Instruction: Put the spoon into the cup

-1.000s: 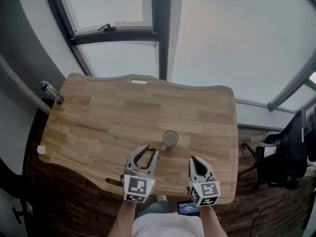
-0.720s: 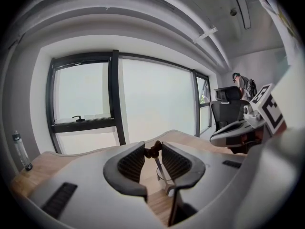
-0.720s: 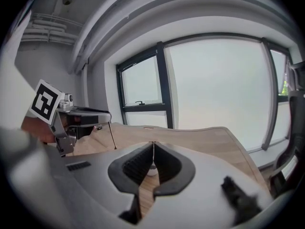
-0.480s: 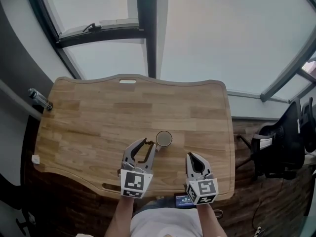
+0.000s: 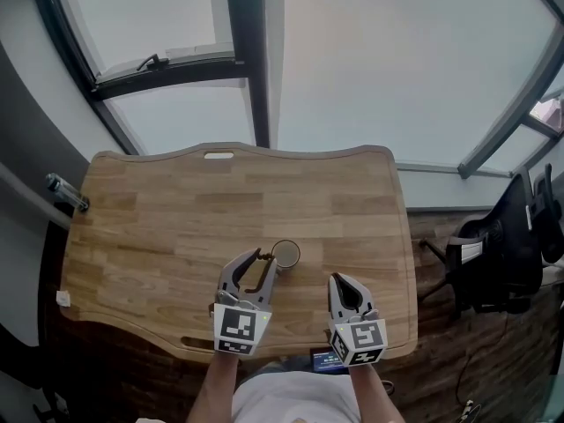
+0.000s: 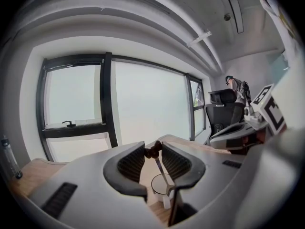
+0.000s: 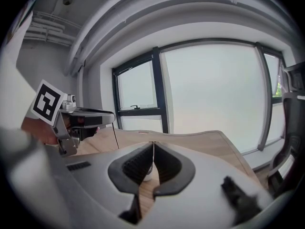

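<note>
A white cup (image 5: pixel 285 254) stands near the front middle of the wooden table (image 5: pixel 176 218). My left gripper (image 5: pixel 262 256) is just left of the cup, shut on the dark handle end of the spoon (image 6: pixel 158 168). In the left gripper view (image 6: pixel 153 150) the thin metal shaft hangs down from the jaws, and its lower end reaches the rim of the cup (image 6: pixel 161 189) below. My right gripper (image 5: pixel 339 281) hovers over the table's front edge, right of the cup, shut with nothing in it (image 7: pixel 153 144). Behind its jaws a sliver of the cup (image 7: pixel 147 175) shows.
A bottle (image 5: pixel 66 191) lies at the table's left edge. A black office chair (image 5: pixel 493 258) stands to the right of the table. Large windows with dark frames (image 5: pixel 247 60) lie beyond the far edge. A small screen (image 5: pixel 323 358) shows under the front edge.
My left gripper has carried the spoon forward and right until it is right beside the cup. The right gripper has kept its place, still shut.
</note>
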The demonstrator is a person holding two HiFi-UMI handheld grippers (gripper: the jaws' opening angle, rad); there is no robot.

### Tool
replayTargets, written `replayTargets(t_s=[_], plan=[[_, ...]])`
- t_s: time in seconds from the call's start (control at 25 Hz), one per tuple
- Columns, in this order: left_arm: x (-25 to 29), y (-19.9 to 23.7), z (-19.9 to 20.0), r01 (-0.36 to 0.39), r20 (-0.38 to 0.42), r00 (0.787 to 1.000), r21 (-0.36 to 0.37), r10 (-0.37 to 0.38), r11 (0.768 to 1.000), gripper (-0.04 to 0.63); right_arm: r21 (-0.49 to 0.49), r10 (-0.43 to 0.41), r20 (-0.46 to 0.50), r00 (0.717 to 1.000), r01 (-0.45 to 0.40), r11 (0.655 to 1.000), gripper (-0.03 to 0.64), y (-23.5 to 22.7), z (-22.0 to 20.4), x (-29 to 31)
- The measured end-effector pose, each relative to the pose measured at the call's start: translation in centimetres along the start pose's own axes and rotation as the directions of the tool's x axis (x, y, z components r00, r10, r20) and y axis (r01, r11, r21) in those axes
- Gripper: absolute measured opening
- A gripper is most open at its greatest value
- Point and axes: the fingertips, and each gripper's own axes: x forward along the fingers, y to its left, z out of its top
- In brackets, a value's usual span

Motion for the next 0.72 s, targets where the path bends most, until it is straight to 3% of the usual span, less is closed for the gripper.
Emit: replayTargets(t_s=[0.72], plan=[[3.5,-0.3,-1.0,-0.003,-0.027,1.000,-0.007,0.002,1.000,0.119,0.018,0.024,-0.035,0.999,-0.024,1.000,0.032,-2.1,-1.7,1.9]])
